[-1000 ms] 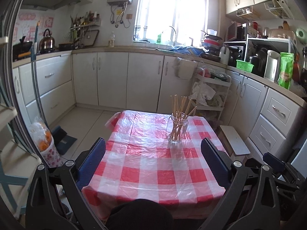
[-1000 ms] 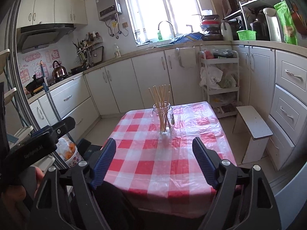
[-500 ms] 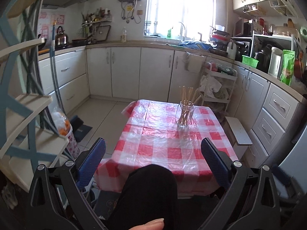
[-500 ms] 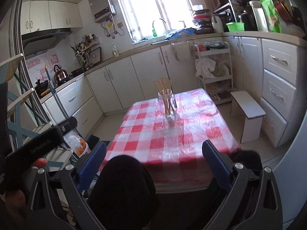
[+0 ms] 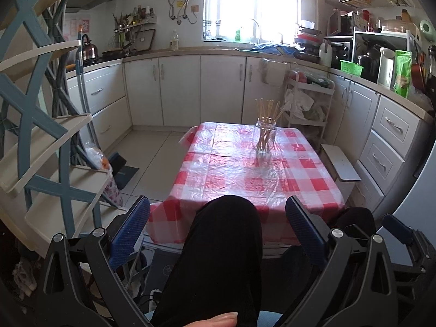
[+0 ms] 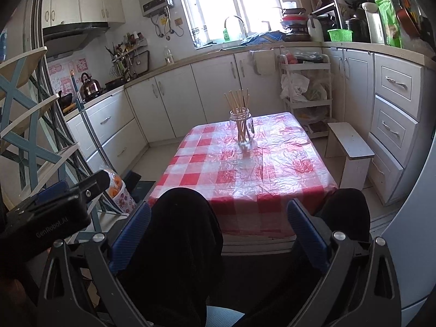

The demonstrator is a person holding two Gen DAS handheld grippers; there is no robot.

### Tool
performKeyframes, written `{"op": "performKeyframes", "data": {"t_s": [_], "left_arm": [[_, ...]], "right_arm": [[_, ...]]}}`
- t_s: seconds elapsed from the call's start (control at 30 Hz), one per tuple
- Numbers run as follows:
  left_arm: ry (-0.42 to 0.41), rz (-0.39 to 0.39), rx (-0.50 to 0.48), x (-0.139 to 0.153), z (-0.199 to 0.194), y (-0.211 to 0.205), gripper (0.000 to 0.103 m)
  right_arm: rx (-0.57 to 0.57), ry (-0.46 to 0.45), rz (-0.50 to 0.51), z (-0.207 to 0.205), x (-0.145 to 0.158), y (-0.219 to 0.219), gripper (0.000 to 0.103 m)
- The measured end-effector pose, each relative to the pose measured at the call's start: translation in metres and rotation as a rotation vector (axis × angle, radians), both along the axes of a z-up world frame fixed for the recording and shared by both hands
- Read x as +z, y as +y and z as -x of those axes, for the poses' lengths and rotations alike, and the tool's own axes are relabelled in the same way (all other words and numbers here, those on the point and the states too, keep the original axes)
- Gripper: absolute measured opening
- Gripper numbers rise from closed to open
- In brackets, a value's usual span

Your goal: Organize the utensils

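A clear glass jar point(image 5: 265, 138) point(image 6: 242, 126) holding several wooden chopsticks point(image 5: 268, 110) point(image 6: 237, 100) stands upright toward the far end of the table with the red-and-white checked cloth point(image 5: 245, 179) point(image 6: 245, 169). Both grippers hang well back from the table, over the person's black-clad knees point(image 5: 223, 245) point(image 6: 179, 234). My left gripper point(image 5: 218, 218) is open with nothing between its blue pads. My right gripper point(image 6: 218, 218) is open wide and empty too. The left gripper's black body point(image 6: 51, 212) shows at the left of the right wrist view.
A blue-and-cream shelf rack point(image 5: 41, 125) stands close on the left. A white stool point(image 6: 350, 147) and drawer units point(image 6: 395, 125) line the right side. A bag with oranges point(image 6: 118, 190) sits on the floor by the rack. White cabinets and a rolling cart point(image 5: 308, 103) lie beyond the table.
Both grippers have pulled back from the table, which now looks farther away, and the person's knees have come into view. The right gripper's jaws have spread wider.
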State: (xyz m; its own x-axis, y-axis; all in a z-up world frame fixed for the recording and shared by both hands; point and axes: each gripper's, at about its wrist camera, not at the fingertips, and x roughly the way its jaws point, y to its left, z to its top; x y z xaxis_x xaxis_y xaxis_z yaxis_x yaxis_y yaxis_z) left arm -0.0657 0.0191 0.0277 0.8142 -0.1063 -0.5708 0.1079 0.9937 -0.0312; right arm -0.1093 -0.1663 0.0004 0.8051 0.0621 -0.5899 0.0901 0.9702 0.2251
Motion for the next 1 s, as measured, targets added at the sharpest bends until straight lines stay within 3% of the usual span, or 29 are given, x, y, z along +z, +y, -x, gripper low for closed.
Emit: {"op": "performKeyframes", "data": {"t_s": [0.13, 1.0], "left_arm": [[0.009, 0.027, 0.002, -0.0033, -0.001, 0.0034, 0.096], [0.022, 0.017, 0.049, -0.0095, -0.0033, 0.0038, 0.096]], "right_arm": [[-0.004, 0.007, 0.005, 0.0021, -0.0013, 0.0001, 0.096], [-0.003, 0.002, 0.015, 0.0048, 0.0013, 0.0027, 0.096]]}}
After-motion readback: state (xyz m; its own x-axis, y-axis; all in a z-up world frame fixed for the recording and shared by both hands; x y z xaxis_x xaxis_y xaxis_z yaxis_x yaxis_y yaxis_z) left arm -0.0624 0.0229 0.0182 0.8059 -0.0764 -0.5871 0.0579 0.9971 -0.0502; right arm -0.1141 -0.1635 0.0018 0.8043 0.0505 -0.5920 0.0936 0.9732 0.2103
